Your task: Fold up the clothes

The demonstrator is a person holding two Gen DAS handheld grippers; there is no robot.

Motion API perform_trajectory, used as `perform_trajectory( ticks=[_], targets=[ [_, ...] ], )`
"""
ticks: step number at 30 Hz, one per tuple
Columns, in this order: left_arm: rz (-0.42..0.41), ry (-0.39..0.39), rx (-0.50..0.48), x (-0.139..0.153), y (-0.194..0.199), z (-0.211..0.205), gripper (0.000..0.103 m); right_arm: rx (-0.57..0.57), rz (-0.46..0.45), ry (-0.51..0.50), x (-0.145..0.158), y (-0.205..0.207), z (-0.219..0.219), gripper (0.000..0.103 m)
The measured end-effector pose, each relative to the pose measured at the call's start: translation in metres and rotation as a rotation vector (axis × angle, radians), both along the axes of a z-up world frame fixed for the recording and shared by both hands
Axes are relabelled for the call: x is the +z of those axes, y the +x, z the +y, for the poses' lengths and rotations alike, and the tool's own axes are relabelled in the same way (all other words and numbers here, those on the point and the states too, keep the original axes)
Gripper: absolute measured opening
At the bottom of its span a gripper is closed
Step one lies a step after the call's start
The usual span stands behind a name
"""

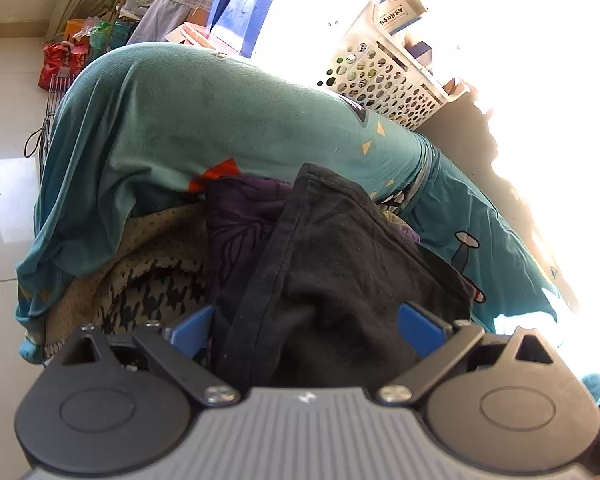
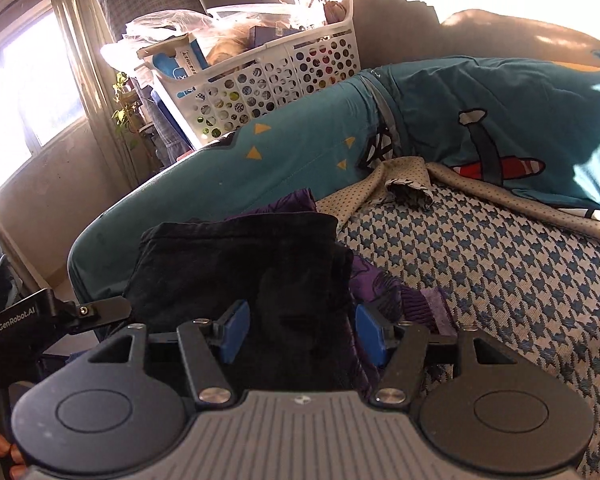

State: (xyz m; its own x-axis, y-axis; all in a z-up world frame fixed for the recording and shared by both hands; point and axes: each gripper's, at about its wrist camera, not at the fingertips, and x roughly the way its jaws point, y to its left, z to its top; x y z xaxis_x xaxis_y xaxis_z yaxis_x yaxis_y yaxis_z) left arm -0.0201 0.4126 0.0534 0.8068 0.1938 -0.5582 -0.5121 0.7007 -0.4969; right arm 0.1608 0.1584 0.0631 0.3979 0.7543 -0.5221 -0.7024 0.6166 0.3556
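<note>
Black, soft cotton-like garment [image 1: 340, 272] lies bunched on a purple patterned cloth [image 1: 244, 216], over a houndstooth woven cover [image 2: 500, 272] on the bed, beside a teal printed sheet [image 1: 180, 120]. Left gripper [image 1: 306, 324] and right gripper [image 2: 300, 330] both stand with jaws spread, black fabric between the pads, not clamped. Judgement: light, limp, non-slippery, not fragile. Grasp at the stitched hem [image 1: 268, 256]; a thicker edge likely holds better.
</note>
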Motion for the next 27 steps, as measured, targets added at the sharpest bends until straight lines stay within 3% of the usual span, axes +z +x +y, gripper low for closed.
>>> perform_trajectory(
  ticks=[7, 15, 16, 20, 24, 27],
  targets=[
    [-0.077, 0.065, -0.154, 0.006, 0.02, 0.02, 0.102, -0.021, 0.036, 0.04, -0.013, 0.015, 0.015, 0.058],
    [0.002, 0.165, -0.239, -0.006, 0.049, 0.007, 0.102, -0.004, 0.046, 0.041, -0.022, 0.022, 0.032, 0.058],
    [0.013, 0.183, -0.241, -0.007, 0.052, 0.004, 0.102, 0.001, 0.04, 0.037, -0.022, 0.021, 0.034, 0.057],
    [0.047, 0.252, -0.255, -0.008, 0.06, -0.009, 0.097, 0.003, -0.009, 0.003, -0.023, 0.015, 0.04, 0.031],
    [0.103, 0.322, -0.259, -0.01, 0.066, -0.02, 0.089, -0.014, -0.001, -0.004, -0.025, 0.015, 0.041, 0.026],
    [0.106, 0.331, -0.247, -0.009, 0.066, -0.022, 0.087, -0.028, 0.019, -0.001, -0.026, 0.018, 0.04, 0.026]
  ],
)
